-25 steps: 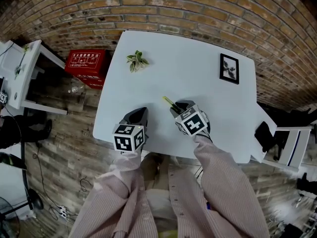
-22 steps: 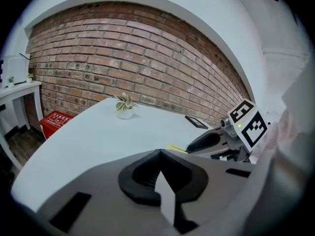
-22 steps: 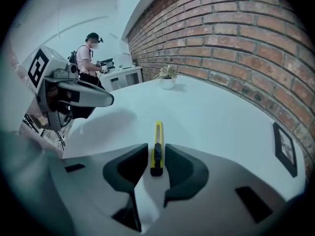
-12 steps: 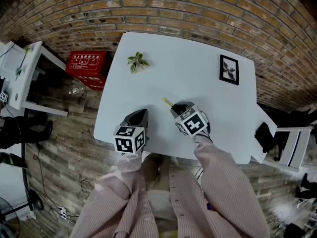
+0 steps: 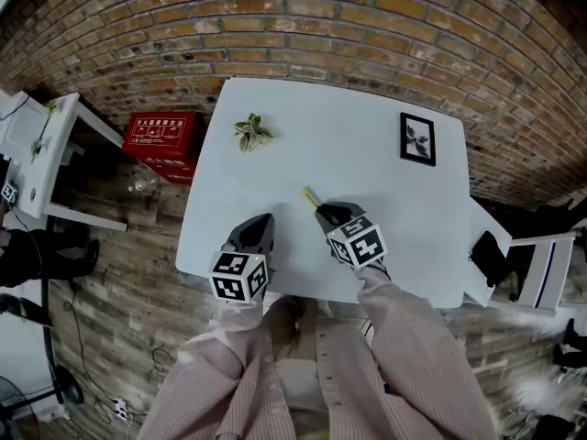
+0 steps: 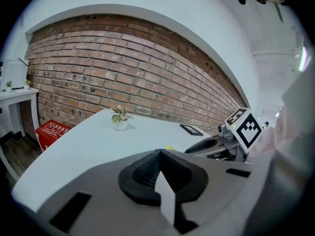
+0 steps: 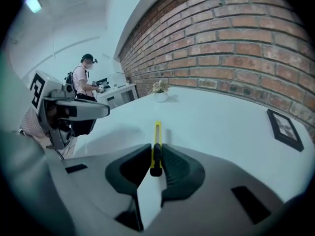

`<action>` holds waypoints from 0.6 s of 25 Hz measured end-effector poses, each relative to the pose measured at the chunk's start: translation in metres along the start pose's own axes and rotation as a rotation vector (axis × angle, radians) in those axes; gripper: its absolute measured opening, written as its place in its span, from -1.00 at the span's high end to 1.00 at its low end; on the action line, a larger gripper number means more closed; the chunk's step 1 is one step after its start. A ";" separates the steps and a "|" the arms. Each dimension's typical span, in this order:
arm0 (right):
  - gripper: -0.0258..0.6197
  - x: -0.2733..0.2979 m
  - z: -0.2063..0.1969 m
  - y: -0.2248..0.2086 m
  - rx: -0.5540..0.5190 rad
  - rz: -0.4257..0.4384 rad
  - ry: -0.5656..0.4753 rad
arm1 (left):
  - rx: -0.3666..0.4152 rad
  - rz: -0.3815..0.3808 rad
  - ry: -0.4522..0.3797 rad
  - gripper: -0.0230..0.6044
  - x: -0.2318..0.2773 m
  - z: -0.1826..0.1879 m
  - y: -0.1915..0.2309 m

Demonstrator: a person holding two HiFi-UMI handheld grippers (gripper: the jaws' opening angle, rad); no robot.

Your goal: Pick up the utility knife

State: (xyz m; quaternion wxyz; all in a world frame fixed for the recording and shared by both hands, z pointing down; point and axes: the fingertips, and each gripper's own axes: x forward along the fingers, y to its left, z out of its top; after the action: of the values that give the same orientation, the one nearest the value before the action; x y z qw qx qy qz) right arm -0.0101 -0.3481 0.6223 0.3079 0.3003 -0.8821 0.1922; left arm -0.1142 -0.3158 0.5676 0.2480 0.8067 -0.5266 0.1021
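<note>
Spread over a white table (image 5: 367, 172): small potted plant (image 5: 252, 130) near far-left corner, black picture frame (image 5: 418, 139) flat near far-right. Below, on wooden floor (image 5: 119, 273): red box (image 5: 163, 133) against brick wall (image 5: 321, 26).

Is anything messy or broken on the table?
Nothing stands out. The plant stands upright, the frame lies flat, and the knife is pinched straight between the right gripper's jaws. Nothing looks spilled.
</note>
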 end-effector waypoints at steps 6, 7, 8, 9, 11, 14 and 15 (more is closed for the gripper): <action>0.71 -0.018 0.016 0.000 0.087 -0.007 -0.139 | 0.016 -0.035 -0.065 0.95 -0.006 0.013 -0.006; 0.71 -0.022 0.018 0.000 0.099 -0.007 -0.162 | 0.021 -0.040 -0.075 0.96 -0.007 0.015 -0.008; 0.71 -0.025 0.021 0.000 0.114 -0.006 -0.189 | 0.025 -0.045 -0.085 0.95 -0.008 0.018 -0.009; 0.71 -0.029 0.024 -0.001 0.132 -0.004 -0.218 | 0.028 -0.050 -0.096 0.95 -0.009 0.021 -0.011; 0.71 -0.037 0.030 -0.002 0.165 -0.002 -0.276 | 0.035 -0.060 -0.119 0.95 -0.011 0.029 -0.013; 0.71 -0.051 0.039 -0.001 0.202 0.000 -0.348 | 0.050 -0.073 -0.146 0.95 -0.016 0.038 -0.016; 0.71 -0.056 0.042 -0.001 0.213 0.001 -0.370 | 0.053 -0.074 -0.156 0.95 -0.018 0.041 -0.016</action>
State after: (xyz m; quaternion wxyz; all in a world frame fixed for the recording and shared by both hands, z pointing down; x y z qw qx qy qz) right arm 0.0074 -0.3476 0.5549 0.1068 0.3609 -0.8984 0.2262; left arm -0.1117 -0.3175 0.5201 0.1883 0.8375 -0.5111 0.0438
